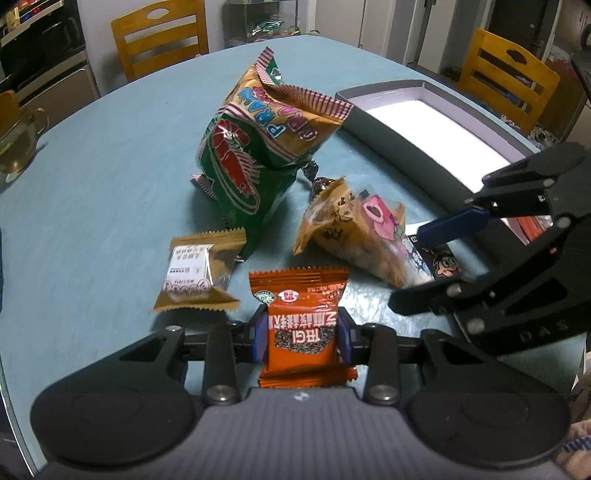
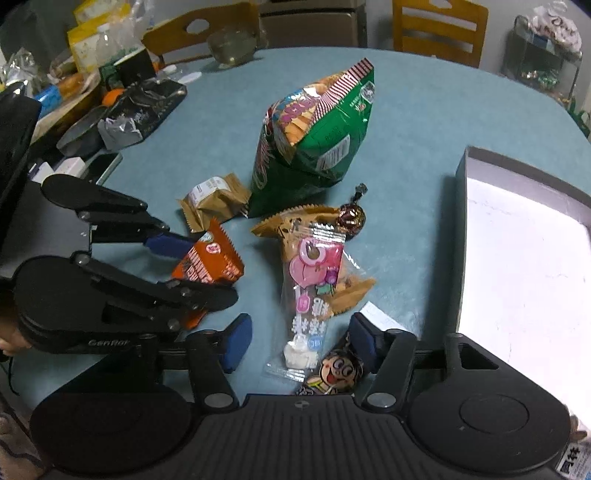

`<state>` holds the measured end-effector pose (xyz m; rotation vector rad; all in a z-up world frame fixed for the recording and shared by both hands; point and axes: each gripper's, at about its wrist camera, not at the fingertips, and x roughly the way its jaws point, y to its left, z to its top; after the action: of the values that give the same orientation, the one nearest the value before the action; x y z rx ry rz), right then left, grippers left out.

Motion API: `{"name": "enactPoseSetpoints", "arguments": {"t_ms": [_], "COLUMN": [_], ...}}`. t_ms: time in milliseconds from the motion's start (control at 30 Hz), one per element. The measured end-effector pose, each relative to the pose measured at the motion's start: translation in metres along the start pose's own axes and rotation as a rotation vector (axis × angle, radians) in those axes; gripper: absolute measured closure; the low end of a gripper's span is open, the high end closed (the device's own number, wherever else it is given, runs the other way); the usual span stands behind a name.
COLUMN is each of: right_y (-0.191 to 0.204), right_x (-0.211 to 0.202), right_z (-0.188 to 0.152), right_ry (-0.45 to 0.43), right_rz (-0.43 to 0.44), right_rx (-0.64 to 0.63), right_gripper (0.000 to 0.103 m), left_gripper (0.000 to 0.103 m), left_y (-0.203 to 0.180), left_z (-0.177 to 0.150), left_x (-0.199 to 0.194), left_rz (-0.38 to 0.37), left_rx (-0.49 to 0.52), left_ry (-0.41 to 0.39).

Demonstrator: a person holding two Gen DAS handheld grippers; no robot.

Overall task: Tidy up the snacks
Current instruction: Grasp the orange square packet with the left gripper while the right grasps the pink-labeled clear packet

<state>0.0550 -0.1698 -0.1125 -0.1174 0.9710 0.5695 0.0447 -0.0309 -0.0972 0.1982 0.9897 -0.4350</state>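
Note:
My left gripper point(image 1: 301, 338) is shut on an orange snack packet point(image 1: 301, 325), its blue pads pressing both sides; the packet also shows in the right wrist view point(image 2: 210, 258). My right gripper point(image 2: 299, 341) is open, its jaws either side of a clear pink-printed candy pack point(image 2: 314, 291) and a cartoon-face packet point(image 2: 336, 369). A big green prawn-cracker bag point(image 1: 258, 147) stands behind. A small brown packet point(image 1: 197, 269), a tan snack bag point(image 1: 351, 229) and a foil candy point(image 2: 351, 216) lie on the blue table point(image 1: 110, 166).
An open grey box with a white inside point(image 1: 424, 122) lies at the right, also in the right wrist view point(image 2: 517, 240). Clutter of bags and dark items point(image 2: 110, 103) fills the far left. A glass bowl point(image 2: 232, 46) and wooden chairs point(image 1: 162, 33) stand around the table.

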Motion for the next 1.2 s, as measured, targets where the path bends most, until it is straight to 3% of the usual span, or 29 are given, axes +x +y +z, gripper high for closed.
{"name": "enactPoseSetpoints", "arguments": {"t_ms": [100,467,1200], "right_y": [0.003,0.0,-0.02], "right_x": [0.002,0.002,-0.041], "right_z": [-0.001,-0.005,-0.004], "right_ry": [0.001,0.008,-0.124], "right_rz": [0.007,0.025,0.052], "right_rx": [-0.031,-0.038,0.035], "right_gripper": [0.06,0.079,0.081], "left_gripper": [0.068,0.068,0.069], "left_y": [-0.001,-0.009,-0.027], "left_z": [-0.002,0.001,0.022], "left_x": [-0.001,-0.005,-0.039], "left_rz": [0.014,0.028,0.023], "left_rx": [-0.002,0.001,-0.029], "left_ry": [0.003,0.0,-0.084]}}
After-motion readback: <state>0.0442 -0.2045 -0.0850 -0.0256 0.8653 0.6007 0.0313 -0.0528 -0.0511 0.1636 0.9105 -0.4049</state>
